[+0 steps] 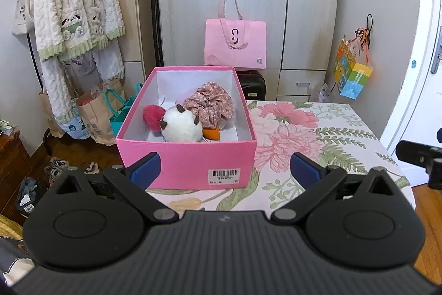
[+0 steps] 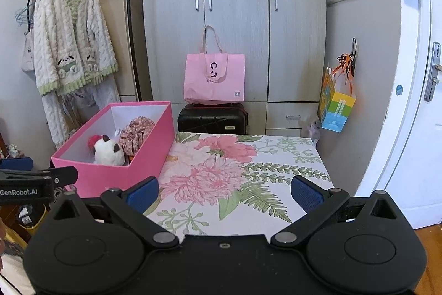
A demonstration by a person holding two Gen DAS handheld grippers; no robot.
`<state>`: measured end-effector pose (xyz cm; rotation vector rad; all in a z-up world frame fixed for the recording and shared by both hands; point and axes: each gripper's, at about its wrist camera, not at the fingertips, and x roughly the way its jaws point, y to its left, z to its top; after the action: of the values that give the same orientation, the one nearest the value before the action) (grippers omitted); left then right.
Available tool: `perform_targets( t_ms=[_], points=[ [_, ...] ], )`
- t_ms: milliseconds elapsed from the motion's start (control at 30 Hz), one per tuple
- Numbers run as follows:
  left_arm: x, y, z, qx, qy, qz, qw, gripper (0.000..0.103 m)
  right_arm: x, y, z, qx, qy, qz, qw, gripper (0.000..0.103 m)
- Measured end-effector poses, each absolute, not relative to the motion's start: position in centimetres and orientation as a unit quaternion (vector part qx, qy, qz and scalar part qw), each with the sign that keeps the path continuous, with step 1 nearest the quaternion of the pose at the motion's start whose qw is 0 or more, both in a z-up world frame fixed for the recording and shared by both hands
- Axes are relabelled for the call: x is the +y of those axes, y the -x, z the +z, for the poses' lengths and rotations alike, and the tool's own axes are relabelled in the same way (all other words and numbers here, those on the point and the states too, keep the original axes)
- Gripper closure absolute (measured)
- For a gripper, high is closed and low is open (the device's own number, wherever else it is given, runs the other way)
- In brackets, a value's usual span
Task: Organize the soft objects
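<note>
An open pink box (image 1: 185, 156) stands on the left part of the floral table (image 1: 317, 140). Inside lie a white plush with dark ears (image 1: 181, 126), a red pompom (image 1: 152, 114), a floral fabric scrunchie (image 1: 210, 102) and an orange piece (image 1: 211, 133). My left gripper (image 1: 225, 169) is open and empty, just in front of the box's near wall. The box (image 2: 116, 173) also shows at the left of the right wrist view, with the plush (image 2: 107, 151) and scrunchie (image 2: 136, 132). My right gripper (image 2: 225, 192) is open and empty above the tablecloth (image 2: 248, 170), right of the box.
A pink tote bag (image 2: 214, 79) sits on a black suitcase (image 2: 212, 118) before the grey wardrobe (image 2: 234, 4). A clothes rack with a fluffy robe (image 1: 74, 4) and paper bags (image 1: 94, 112) stand left. A colourful bag (image 2: 337, 107) hangs right, near a white door (image 2: 414, 101).
</note>
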<state>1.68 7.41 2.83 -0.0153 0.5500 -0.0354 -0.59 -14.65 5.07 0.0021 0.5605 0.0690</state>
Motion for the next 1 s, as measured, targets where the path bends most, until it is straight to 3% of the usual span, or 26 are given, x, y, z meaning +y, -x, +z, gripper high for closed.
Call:
perform_targets(
  t_ms=[1000],
  points=[
    [6.6,0.1,2.7,0.267,-0.026,-0.004,0.963,0.001,-14.4,2.5,4.5,0.275,0.004,0.020,0.961,0.000]
  ],
)
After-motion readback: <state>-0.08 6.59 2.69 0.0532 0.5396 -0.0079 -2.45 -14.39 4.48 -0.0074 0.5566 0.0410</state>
